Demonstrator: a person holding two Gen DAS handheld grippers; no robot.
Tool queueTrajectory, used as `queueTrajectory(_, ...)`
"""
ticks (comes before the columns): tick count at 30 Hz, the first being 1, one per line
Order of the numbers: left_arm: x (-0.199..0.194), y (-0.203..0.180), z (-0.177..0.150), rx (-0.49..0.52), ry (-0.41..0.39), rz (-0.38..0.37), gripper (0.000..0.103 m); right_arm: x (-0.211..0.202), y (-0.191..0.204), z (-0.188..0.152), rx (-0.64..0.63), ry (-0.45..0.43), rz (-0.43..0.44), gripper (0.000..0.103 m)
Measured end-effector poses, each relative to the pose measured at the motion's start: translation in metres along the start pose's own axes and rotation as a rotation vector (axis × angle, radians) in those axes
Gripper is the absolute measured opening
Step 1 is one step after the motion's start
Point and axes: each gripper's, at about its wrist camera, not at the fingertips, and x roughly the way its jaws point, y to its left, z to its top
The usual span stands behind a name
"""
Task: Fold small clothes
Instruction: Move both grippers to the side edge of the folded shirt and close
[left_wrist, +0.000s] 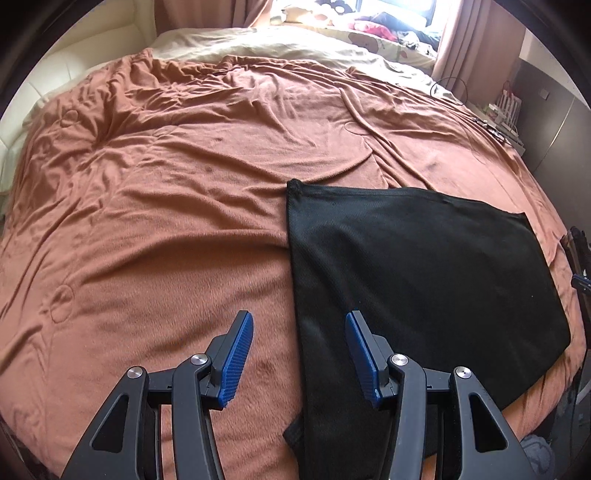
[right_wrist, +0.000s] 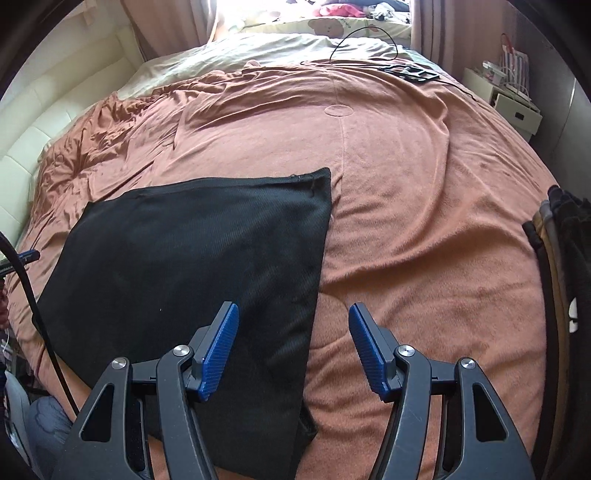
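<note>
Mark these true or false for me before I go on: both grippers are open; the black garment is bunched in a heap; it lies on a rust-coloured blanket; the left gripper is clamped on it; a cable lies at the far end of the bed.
1. Both grippers are open. True: the left gripper and right gripper have their jaws spread.
2. The black garment is in a heap. False: it lies flat.
3. It rests on a rust-coloured blanket. True.
4. The left gripper clamps it. False: it holds nothing.
5. A cable lies at the far end. True.
</note>
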Motion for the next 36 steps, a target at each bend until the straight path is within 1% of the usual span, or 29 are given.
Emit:
queueTrajectory(3,-0.009,0.001,-0.015,-0.015,0.005,-0.008,0.054,-0.007,-0.002,-0.014,0.02,0.007,0.003,0.06)
queueTrajectory(6,-0.018,0.004,-0.03,-0.034,-0.002,-0.015,0.054,-0.012,-0.01,-0.029,0.059,0.014,0.019,0.054)
queueTrajectory(8,-0.022,0.004,-0.039,-0.056,-0.002,-0.03,0.054,-0.015,-0.014,-0.037,0.09,0.01,0.023,0.054)
queueTrajectory(14,-0.028,0.003,-0.065,-0.107,0.001,-0.079,0.054,-0.019,-0.024,-0.061,0.197,0.022,0.101,0.054)
queueTrajectory(16,-0.031,0.004,-0.071,-0.124,0.0,-0.109,0.054,-0.02,-0.026,-0.07,0.223,0.027,0.126,0.053)
queueTrajectory(18,-0.034,0.005,-0.076,-0.149,-0.017,-0.13,0.054,-0.02,-0.028,-0.078,0.246,0.035,0.139,0.047)
queueTrajectory(20,-0.034,0.007,-0.08,-0.18,-0.019,-0.149,0.054,-0.02,-0.032,-0.087,0.277,0.044,0.157,0.046)
queueTrajectory(22,-0.03,0.007,-0.086,-0.209,-0.006,-0.171,0.054,-0.019,-0.036,-0.092,0.305,0.045,0.176,0.046)
queueTrajectory(26,-0.021,0.008,-0.092,-0.237,0.026,-0.187,0.054,-0.018,-0.046,-0.099,0.372,0.042,0.224,0.045)
queueTrajectory(29,-0.017,0.01,-0.096,-0.256,0.035,-0.199,0.054,-0.015,-0.052,-0.106,0.415,0.055,0.242,0.045)
queueTrajectory(36,-0.006,0.016,-0.112,-0.294,0.082,-0.205,0.054,-0.012,-0.059,-0.111,0.463,0.055,0.32,0.045)
